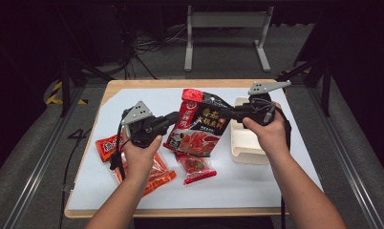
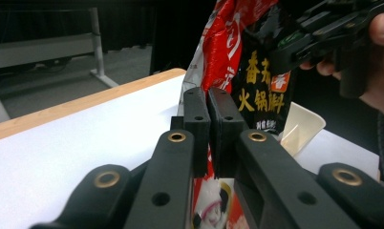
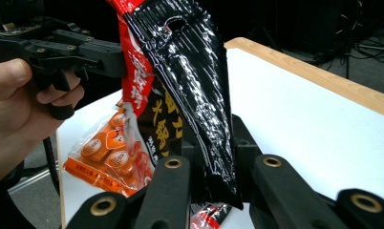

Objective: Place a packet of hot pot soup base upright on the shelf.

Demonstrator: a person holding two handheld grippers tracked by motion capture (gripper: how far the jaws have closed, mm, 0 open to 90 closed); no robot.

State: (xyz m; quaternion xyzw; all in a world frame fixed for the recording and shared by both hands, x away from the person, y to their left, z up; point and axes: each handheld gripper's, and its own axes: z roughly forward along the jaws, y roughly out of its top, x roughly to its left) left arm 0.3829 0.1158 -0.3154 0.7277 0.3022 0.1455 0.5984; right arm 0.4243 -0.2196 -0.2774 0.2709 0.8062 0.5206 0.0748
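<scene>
With our left claw and right claw each clamped on a side edge of the glossy red-and-black hotpot-base pouch held above the white tabletop, we should lift evenly toward the cream plastic tray.

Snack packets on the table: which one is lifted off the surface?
The big red-and-black hotpot packet, pinched at its edges by the left tool and right tool. The orange packets and small red packet lie flat.
</scene>
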